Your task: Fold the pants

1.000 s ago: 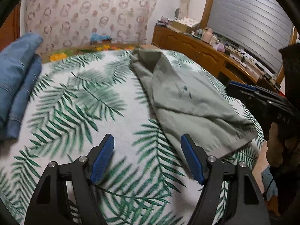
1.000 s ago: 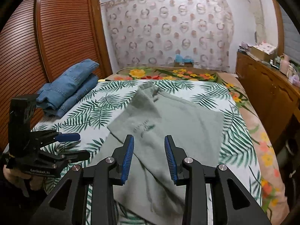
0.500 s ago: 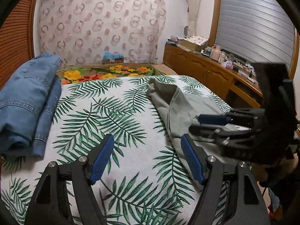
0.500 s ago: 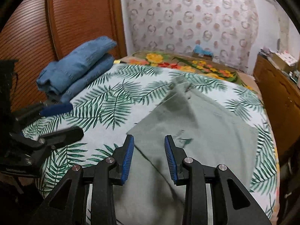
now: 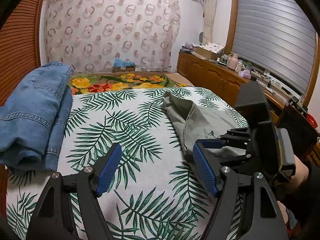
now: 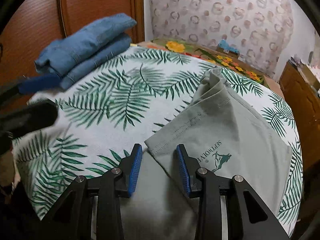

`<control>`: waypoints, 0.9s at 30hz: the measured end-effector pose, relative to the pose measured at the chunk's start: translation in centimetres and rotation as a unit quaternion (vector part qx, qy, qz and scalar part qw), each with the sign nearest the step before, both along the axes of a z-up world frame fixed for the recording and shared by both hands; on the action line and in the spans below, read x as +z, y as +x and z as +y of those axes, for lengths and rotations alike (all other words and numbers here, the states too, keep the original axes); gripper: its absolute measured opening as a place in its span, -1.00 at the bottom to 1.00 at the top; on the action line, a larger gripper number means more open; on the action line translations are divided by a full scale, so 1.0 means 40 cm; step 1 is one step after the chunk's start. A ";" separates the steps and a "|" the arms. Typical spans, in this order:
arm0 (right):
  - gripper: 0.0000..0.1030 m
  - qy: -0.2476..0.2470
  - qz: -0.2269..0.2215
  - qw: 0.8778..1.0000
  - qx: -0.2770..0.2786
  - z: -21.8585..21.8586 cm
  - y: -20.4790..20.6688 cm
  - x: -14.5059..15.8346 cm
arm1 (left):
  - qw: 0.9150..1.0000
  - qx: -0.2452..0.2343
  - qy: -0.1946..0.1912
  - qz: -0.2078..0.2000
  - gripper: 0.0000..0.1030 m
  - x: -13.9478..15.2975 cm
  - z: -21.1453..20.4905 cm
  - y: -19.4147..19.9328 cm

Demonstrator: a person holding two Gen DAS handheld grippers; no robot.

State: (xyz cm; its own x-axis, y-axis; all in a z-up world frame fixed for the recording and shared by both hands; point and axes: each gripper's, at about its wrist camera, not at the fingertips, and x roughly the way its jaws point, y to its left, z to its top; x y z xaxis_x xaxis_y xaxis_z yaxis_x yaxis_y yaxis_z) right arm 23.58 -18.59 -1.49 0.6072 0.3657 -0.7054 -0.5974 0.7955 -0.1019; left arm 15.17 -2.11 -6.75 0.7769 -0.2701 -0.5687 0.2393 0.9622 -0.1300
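Grey-green pants (image 6: pixel 226 132) lie partly folded on the palm-leaf bedspread (image 6: pixel 112 108), with a folded corner and a printed logo near my right gripper. They also show in the left wrist view (image 5: pixel 200 120) at the right of the bed. My right gripper (image 6: pixel 159 167) is open and empty, its jaws either side of the folded corner, just above the cloth. My left gripper (image 5: pixel 157 169) is open and empty over bare bedspread (image 5: pixel 124 132), left of the pants. The right gripper (image 5: pixel 226 147) shows in the left wrist view, low over the pants.
Folded blue jeans (image 5: pixel 34 112) are stacked at the bed's left edge by a wooden wardrobe (image 6: pixel 40 20); they also show in the right wrist view (image 6: pixel 86 46). A floral blanket (image 5: pixel 120 81) lies at the far end. A wooden sideboard (image 5: pixel 216 78) with clutter runs along the right wall.
My right gripper has moved down and forward to the folded corner of the pants. My left gripper has drawn back and levelled, so the far wall and jeans fill more of its view.
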 end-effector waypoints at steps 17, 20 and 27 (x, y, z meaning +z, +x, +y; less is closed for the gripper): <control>-0.86 0.060 0.021 0.998 0.007 -0.011 0.017 0.016 | 1.000 -0.003 0.004 0.003 0.45 -0.010 -0.011 -0.013; -0.86 0.074 0.026 0.997 0.007 -0.017 0.025 0.018 | 1.000 -0.005 0.005 0.006 0.45 -0.016 -0.015 -0.014; -0.93 0.069 0.020 0.997 -0.002 -0.020 0.036 0.015 | 1.000 -0.008 0.007 0.012 0.45 -0.025 -0.019 -0.013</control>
